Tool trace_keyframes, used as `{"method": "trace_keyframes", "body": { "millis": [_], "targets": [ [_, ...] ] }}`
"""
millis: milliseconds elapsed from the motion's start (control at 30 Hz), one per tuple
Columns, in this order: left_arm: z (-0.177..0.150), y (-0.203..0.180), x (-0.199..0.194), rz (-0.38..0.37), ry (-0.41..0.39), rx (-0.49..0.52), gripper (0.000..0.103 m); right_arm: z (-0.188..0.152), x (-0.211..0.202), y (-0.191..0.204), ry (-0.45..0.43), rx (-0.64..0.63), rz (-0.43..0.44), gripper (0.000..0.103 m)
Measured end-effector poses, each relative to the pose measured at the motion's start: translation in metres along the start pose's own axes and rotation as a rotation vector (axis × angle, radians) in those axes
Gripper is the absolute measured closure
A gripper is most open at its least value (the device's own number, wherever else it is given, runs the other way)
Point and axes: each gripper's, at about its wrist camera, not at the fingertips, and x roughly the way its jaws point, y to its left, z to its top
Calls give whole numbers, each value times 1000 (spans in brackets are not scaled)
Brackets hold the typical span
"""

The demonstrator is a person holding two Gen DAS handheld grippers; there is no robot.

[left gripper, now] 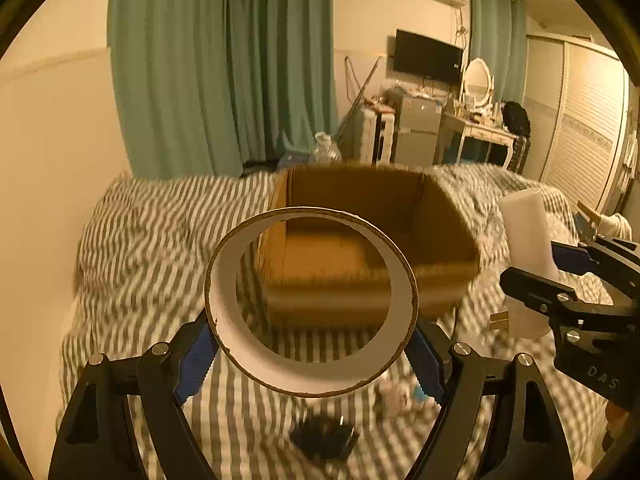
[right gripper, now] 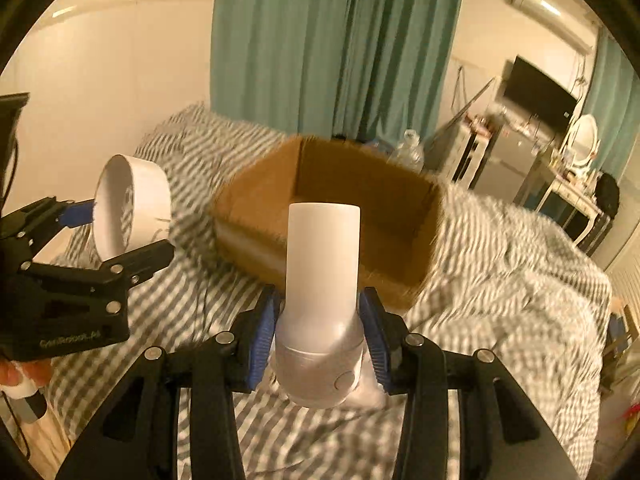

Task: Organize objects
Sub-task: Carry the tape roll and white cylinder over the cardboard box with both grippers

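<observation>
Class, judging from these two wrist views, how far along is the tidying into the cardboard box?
Done: nothing visible yet; the box floor that shows is bare. In hand: the left gripper clamps a tape roll, and the right gripper clamps a white bottle, both short of the box. Left: dropping both in, then the small dark item and white item on the striped bedding.
</observation>
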Motion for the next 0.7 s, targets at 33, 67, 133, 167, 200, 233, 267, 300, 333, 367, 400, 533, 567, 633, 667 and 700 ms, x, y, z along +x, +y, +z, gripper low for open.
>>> {"method": "trace_keyframes", "body": {
  "millis": [33,67,133,167,200,233,267,300,333,367,400,533,567,633,667,700],
  "targets": [
    [8,-1,3,-2,-6,5,18,10,1,-4,-12,-4,-4,62],
    [18,-2,7,-4,-11,7,18,16,3,-6,-20,-5,-6,62],
    [38,-4,21,-18,-10,1,18,34,7,-15,-34,-10,-10,62],
    [45,-2,28,-24,-6,-5,18,43,11,-19,-40,-11,-13,62],
    [53,-2,37,-35,2,-8,18,54,19,-25,-43,-12,-14,62],
    [61,-3,46,-40,9,-14,18,59,24,-27,-46,-9,-15,62],
    [67,-3,56,-41,15,-14,18,69,34,-32,-46,-8,-12,62],
    [75,-4,67,-37,21,-9,18,73,39,-33,-45,-7,-8,62],
    [80,-5,78,-32,28,-4,18,79,46,-35,-44,-2,-3,62],
    [85,-6,87,-27,33,-1,18,85,55,-39,-39,2,3,62],
    [91,-8,100,-26,44,6,18,92,68,-44,-35,5,8,62],
    [109,-13,143,-17,75,27,18,107,108,-59,-7,29,29,62],
    [112,-14,154,-14,82,31,18,111,125,-66,7,42,41,62],
    [116,-18,175,-8,98,40,18,113,147,-71,30,48,47,62],
    [117,-20,184,0,99,42,18,114,165,-74,56,50,44,62],
    [118,-21,192,7,100,46,18,112,178,-75,81,48,45,62]
  ]
}}
